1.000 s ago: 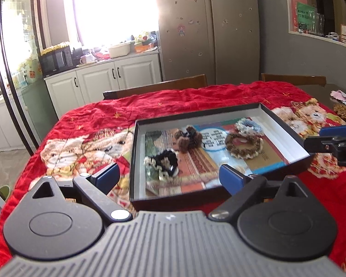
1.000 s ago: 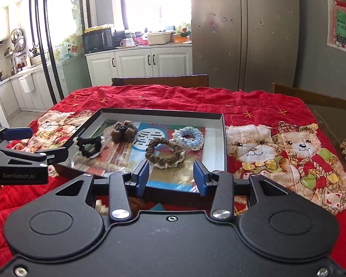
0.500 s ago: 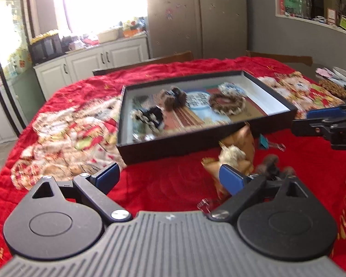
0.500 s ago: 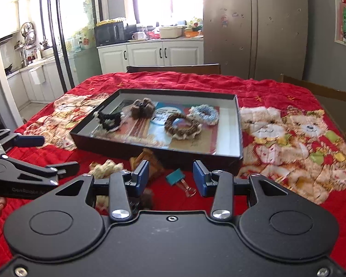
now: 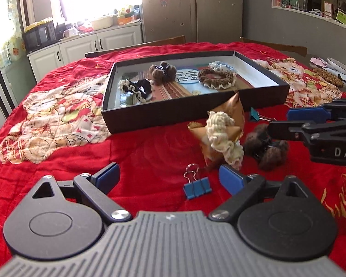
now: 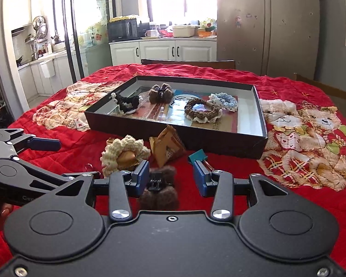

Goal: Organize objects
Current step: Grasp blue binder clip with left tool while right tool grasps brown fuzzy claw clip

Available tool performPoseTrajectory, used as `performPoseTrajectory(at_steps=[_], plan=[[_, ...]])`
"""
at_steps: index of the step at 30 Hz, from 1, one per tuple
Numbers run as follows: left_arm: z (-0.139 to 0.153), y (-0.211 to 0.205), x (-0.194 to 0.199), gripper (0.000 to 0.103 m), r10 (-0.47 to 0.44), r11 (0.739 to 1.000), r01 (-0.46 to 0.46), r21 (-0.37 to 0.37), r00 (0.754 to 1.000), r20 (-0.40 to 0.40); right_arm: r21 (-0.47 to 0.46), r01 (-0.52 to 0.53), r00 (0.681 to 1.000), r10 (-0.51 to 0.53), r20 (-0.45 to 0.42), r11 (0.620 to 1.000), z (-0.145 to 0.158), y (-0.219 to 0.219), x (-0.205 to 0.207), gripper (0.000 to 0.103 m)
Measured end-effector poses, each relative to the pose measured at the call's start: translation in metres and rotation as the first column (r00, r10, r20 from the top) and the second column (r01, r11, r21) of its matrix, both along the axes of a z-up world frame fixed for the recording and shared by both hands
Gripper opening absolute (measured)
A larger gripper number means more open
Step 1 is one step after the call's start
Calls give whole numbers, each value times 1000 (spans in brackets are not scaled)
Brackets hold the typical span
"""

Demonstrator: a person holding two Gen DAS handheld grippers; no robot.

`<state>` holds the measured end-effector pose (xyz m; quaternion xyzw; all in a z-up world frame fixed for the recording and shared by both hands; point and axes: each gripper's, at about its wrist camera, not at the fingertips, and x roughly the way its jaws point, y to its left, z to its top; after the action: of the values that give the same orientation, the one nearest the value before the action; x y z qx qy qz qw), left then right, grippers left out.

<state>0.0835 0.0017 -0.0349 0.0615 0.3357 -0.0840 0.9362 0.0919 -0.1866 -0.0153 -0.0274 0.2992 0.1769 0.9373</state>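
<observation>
A black shallow box (image 5: 191, 115) (image 6: 173, 136) lies on the red quilt and holds several scrunchies and a furry brown clip. In front of it lie a cream scrunchie (image 5: 221, 136) (image 6: 124, 152) around a tan packet (image 5: 230, 110) (image 6: 168, 147), a furry brown hair clip (image 5: 265, 147) (image 6: 160, 190), a blue binder clip (image 5: 197, 185) and a teal binder clip (image 5: 253, 115) (image 6: 197, 157). My left gripper (image 5: 169, 180) is open and empty, just short of the blue binder clip. My right gripper (image 6: 170, 180) is open, its fingers on either side of the furry brown clip.
The red teddy-bear quilt (image 6: 299, 138) covers the whole table. Wooden chair backs (image 6: 189, 62) stand at the far edge. Plates and cookies (image 5: 327, 76) lie at the far right. Kitchen cabinets and a fridge are behind.
Both grippers have pulled back from the box toward the near table edge. The loose items in front of the box have come into view; the right gripper now straddles the furry brown clip.
</observation>
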Motion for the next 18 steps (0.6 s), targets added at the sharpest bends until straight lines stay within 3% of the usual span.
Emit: performPoseTrajectory(at_steps=[7,18], plan=[[-8,-3,2,87,1,1000,-2,-3,1000,-6,-5,-47,999,47,-4,999,-9,11,-1,41],[-15,-1,2,76,-5,1000,4,-27,1000,-13,-14,-33,998,33,-45,999,-23,11,6,41]])
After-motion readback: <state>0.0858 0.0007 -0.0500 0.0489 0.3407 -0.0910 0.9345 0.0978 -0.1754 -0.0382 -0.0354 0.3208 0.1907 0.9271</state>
